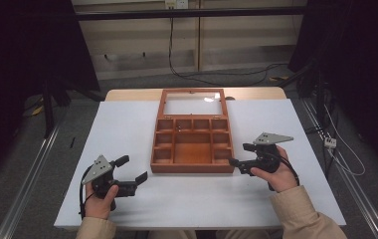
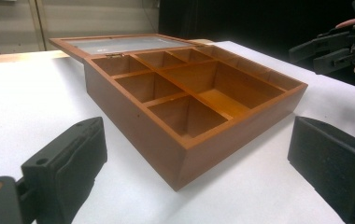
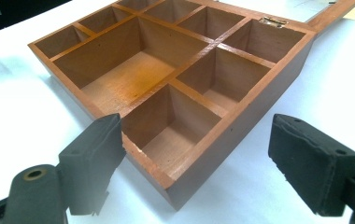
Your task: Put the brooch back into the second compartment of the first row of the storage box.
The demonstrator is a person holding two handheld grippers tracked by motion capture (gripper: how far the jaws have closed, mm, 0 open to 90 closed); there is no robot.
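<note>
Both claws gaping, empty: wooden box (image 1: pixel 192 144), lid (image 1: pixel 193 103) flat open, sits just ahead of right gripper (image 1: pixel 239 157), corner between its jaws, farther ahead of left gripper (image 1: pixel 133 170); one-corner grab likely skids it.

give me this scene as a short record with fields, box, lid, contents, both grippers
surface: white table
box: wooden box, partitioned into one large and several small compartments
lid: glass-paned lid, open and laid back flat behind the box
contents: all visible compartments empty
left hand-held gripper: open, holding nothing, near the box's front left corner, apart from it
right hand-held gripper: open, holding nothing, by the box's front right corner; contact cannot be told
</note>
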